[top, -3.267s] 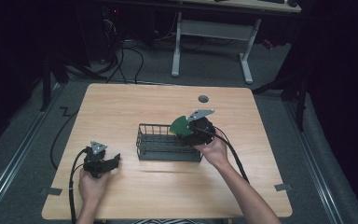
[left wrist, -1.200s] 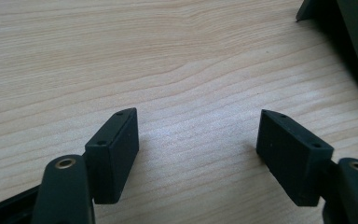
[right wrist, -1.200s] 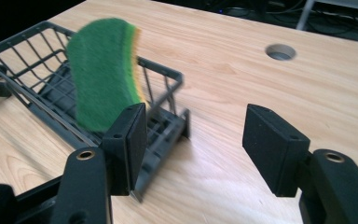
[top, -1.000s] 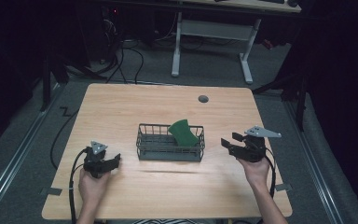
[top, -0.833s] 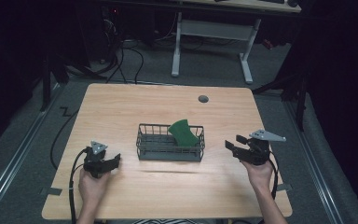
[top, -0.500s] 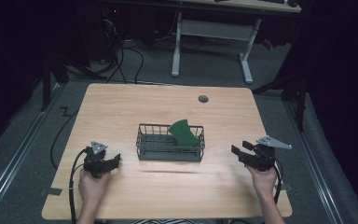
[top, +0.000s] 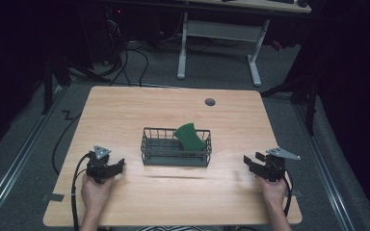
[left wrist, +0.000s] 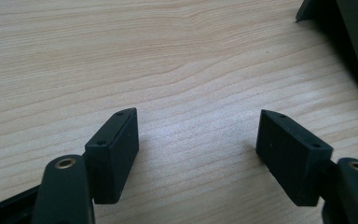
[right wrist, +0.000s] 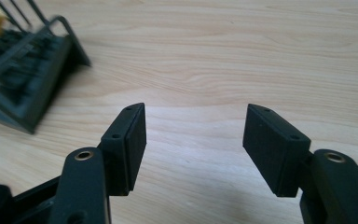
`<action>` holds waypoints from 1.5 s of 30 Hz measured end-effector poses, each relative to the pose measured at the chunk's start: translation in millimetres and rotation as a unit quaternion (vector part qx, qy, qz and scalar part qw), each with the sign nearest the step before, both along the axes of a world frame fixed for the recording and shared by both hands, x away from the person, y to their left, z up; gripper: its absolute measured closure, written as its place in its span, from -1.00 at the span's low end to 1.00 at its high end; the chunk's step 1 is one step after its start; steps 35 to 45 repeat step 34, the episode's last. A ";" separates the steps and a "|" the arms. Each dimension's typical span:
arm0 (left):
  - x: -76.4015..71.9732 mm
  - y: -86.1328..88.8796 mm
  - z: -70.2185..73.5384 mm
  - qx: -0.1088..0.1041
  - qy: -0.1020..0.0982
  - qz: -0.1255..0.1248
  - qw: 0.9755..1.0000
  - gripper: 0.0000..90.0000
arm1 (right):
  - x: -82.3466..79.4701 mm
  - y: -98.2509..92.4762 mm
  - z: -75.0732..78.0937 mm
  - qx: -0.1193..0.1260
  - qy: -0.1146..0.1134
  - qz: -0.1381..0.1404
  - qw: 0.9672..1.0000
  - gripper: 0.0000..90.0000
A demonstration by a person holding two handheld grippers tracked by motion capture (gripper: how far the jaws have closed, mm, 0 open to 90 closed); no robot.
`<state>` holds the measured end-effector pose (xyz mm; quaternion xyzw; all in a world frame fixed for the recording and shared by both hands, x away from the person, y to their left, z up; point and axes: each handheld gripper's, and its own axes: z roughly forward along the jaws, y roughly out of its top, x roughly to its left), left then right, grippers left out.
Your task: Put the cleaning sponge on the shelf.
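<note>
A: Right gripper (top: 256, 163) sits low on the table (top: 125, 115), jaws spread, nothing between them. Left gripper (top: 110, 166) likewise, released.

B: So the green piece (top: 191, 136) is already in the wire basket (top: 154, 150), leaning at its right end. Looks finished.

A: Its lower part is hidden behind the wires; what it is, hard to say.

The high view looks forward and down from above the person's side of the wooden table (top: 125, 115), far enough off to take in the whole top and the floor beyond. The left gripper view rides low and close over the wood grain — a dark edge of the wire basket (left wrist: 354, 42) sits at two o'clock. The right gripper view, equally near, has that basket at ten o'clock. All three share basket and tabletop.
</note>
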<state>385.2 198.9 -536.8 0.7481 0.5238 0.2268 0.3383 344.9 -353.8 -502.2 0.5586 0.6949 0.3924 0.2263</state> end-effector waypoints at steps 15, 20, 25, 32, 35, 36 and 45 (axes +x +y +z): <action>0.0 0.4 0.1 -0.002 0.001 -0.001 1.000 -0.33 | 3.9 -3.0 -24.0 -0.048 0.027 -0.035 0.998 -0.17; 0.0 0.0 0.0 0.000 0.000 0.000 1.000 -0.34 | 5.6 1.9 -27.6 -0.086 0.041 -0.035 0.995 -0.21; -0.1 -0.4 -0.1 0.001 0.000 0.000 1.000 -0.34 | 5.2 1.7 -27.8 -0.084 0.042 -0.037 0.995 -0.25; -0.1 -0.5 -0.1 0.001 0.000 0.000 1.000 -0.34 | 5.2 1.8 -27.9 -0.084 0.043 -0.037 0.995 -0.27; -0.1 -0.4 -0.1 0.001 0.000 0.000 1.000 -0.34 | 5.2 1.8 -27.9 -0.084 0.043 -0.038 0.995 -0.27; -0.1 -0.4 -0.1 0.001 0.000 0.000 1.000 -0.34 | 5.2 1.8 -27.9 -0.084 0.043 -0.038 0.995 -0.27; -0.1 -0.4 -0.1 0.001 0.000 0.000 1.000 -0.34 | 5.2 1.8 -27.9 -0.084 0.043 -0.038 0.995 -0.27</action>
